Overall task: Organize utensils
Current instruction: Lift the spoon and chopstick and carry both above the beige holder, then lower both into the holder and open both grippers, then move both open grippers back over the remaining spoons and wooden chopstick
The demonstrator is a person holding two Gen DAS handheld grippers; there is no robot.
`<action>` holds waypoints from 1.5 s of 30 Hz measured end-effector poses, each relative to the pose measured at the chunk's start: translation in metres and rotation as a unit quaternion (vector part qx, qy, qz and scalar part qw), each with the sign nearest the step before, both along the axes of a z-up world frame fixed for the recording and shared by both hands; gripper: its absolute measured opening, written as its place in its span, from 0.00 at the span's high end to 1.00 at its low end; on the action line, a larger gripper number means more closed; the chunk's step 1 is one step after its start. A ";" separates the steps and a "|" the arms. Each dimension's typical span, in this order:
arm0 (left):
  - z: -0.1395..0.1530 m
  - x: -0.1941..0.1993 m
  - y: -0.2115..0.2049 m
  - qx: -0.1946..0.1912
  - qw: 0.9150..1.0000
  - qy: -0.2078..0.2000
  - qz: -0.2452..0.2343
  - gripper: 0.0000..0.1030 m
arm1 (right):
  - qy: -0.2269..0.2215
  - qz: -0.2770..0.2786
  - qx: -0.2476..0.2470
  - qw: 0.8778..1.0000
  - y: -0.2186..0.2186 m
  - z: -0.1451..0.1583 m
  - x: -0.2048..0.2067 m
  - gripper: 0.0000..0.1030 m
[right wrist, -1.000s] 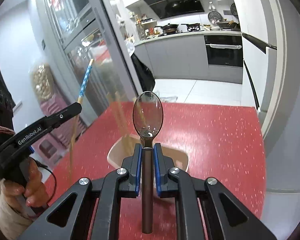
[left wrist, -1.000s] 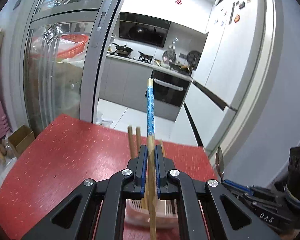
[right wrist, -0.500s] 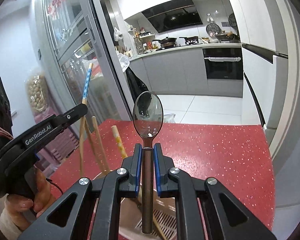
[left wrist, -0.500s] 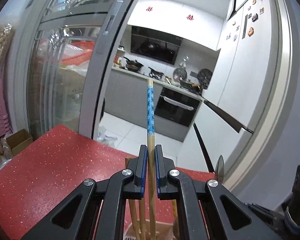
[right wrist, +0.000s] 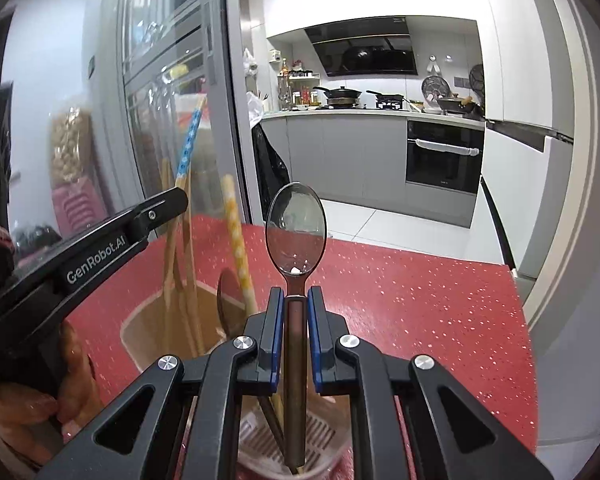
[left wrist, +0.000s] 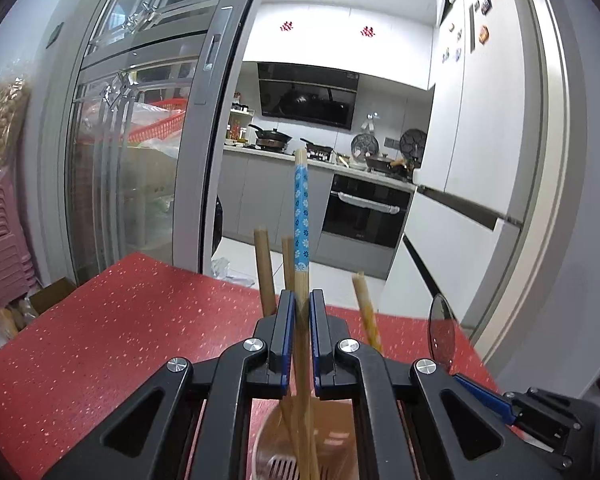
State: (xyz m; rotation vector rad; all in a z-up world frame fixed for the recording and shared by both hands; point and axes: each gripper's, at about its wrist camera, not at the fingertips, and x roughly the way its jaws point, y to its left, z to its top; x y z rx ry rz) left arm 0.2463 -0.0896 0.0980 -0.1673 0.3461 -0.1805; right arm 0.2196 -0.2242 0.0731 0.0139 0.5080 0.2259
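My left gripper (left wrist: 300, 312) is shut on a wooden chopstick with a blue flowered band (left wrist: 301, 216), held upright with its lower end inside the pinkish utensil holder (left wrist: 340, 432). My right gripper (right wrist: 296, 308) is shut on a metal spoon (right wrist: 296, 232) with a dark handle, bowl up, its handle end down in the same holder (right wrist: 148, 320). Other wooden chopsticks (left wrist: 263, 268) and a yellow-patterned one (right wrist: 238, 248) stand in the holder. The left gripper (right wrist: 168, 204) shows at the left of the right wrist view, the spoon (left wrist: 441, 332) at the right of the left wrist view.
The holder stands on a red speckled table (right wrist: 420, 312). Behind it are a glass sliding door (left wrist: 140, 160), a kitchen counter with pans (right wrist: 360, 100) and a white fridge (left wrist: 488, 120). A cardboard box (left wrist: 52, 300) sits on the floor at the left.
Both grippers have come down over the holder. The chopstick and the spoon handle now reach inside it, and the holder sits closer beneath both cameras.
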 end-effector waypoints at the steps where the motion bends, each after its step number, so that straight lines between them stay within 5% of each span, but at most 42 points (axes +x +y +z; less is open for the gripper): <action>1: -0.002 -0.002 0.000 0.004 1.000 0.002 0.001 0.68 | 0.003 0.001 -0.003 1.000 0.000 -0.002 -0.002 0.88; 14: -0.015 -0.020 0.009 0.039 0.997 0.068 0.006 0.68 | 0.049 0.021 -0.004 0.999 -0.001 -0.011 -0.003 0.85; 17: -0.013 -0.028 0.012 0.043 0.996 0.074 0.008 0.68 | 0.054 0.021 0.005 0.998 -0.003 -0.009 -0.005 0.64; 24: -0.017 -0.047 0.022 0.052 0.992 0.112 0.010 0.68 | 0.055 0.021 0.030 0.998 -0.008 0.005 -0.021 0.56; 34: -0.060 -0.099 0.045 0.077 0.974 0.214 0.005 0.68 | 0.104 0.008 0.062 0.993 -0.009 -0.003 -0.072 0.37; 45: -0.105 -0.169 0.073 0.095 0.954 0.282 0.024 0.67 | 0.191 -0.009 0.076 0.979 -0.006 -0.046 -0.116 0.34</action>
